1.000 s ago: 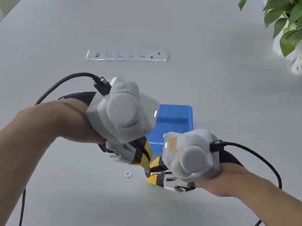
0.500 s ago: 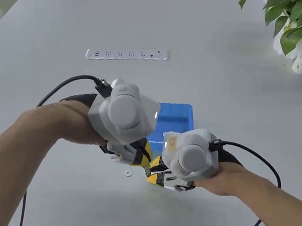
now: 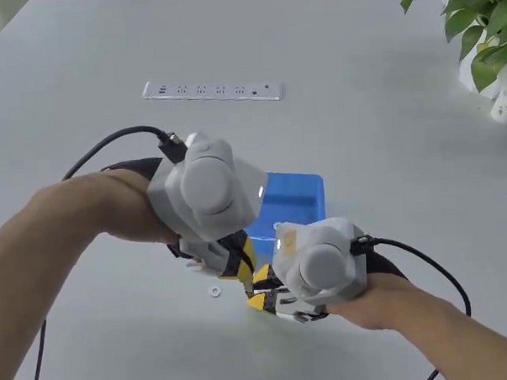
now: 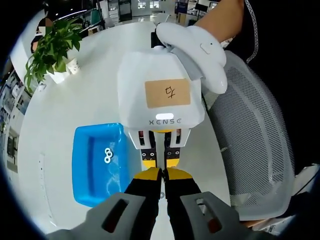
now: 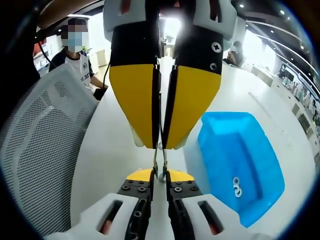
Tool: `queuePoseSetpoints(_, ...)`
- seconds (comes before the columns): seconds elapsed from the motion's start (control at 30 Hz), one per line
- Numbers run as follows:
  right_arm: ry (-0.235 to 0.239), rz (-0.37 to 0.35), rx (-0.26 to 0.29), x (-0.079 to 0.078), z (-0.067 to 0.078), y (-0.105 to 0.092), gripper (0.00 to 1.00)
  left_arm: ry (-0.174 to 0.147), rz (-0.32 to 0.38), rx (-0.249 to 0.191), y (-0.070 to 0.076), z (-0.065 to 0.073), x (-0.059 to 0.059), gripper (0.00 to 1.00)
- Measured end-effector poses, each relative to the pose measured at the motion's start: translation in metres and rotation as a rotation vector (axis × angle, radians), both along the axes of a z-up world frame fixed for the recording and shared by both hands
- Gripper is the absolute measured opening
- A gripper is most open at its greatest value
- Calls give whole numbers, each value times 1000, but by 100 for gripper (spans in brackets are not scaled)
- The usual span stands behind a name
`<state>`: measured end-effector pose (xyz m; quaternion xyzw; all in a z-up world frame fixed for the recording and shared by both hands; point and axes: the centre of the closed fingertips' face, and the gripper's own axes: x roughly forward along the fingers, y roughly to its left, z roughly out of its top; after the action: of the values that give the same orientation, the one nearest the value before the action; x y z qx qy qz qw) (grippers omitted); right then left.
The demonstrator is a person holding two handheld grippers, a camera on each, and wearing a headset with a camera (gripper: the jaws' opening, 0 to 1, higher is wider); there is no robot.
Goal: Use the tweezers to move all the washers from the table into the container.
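My two grippers meet tip to tip beside the blue container (image 3: 292,201). In the head view the left gripper (image 3: 243,269) comes in from the left and the right gripper (image 3: 263,296) from the lower right. In the right gripper view thin metal tweezers (image 5: 160,159) run from the left gripper's yellow pads (image 5: 135,100) down into my right gripper (image 5: 160,176). Both pairs of jaws are closed on them. The container (image 4: 95,165) (image 5: 240,165) holds two white washers (image 4: 107,155) (image 5: 236,186). One washer (image 3: 214,291) lies on the table just left of the jaws.
A white power strip (image 3: 212,92) lies at the far side of the grey table. A potted plant (image 3: 473,20) stands at the right edge. A white mesh chair (image 4: 255,125) is near the table. Black cables trail from both grippers.
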<state>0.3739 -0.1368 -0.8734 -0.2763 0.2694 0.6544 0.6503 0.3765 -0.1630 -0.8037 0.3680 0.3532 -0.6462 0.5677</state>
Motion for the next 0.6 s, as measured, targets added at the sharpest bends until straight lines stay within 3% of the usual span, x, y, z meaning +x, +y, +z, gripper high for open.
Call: queuePoseSetpoints(0.6, 12, -11, -4, 0, 0, -1, 9, 2, -4, 3, -1, 0, 0, 6)
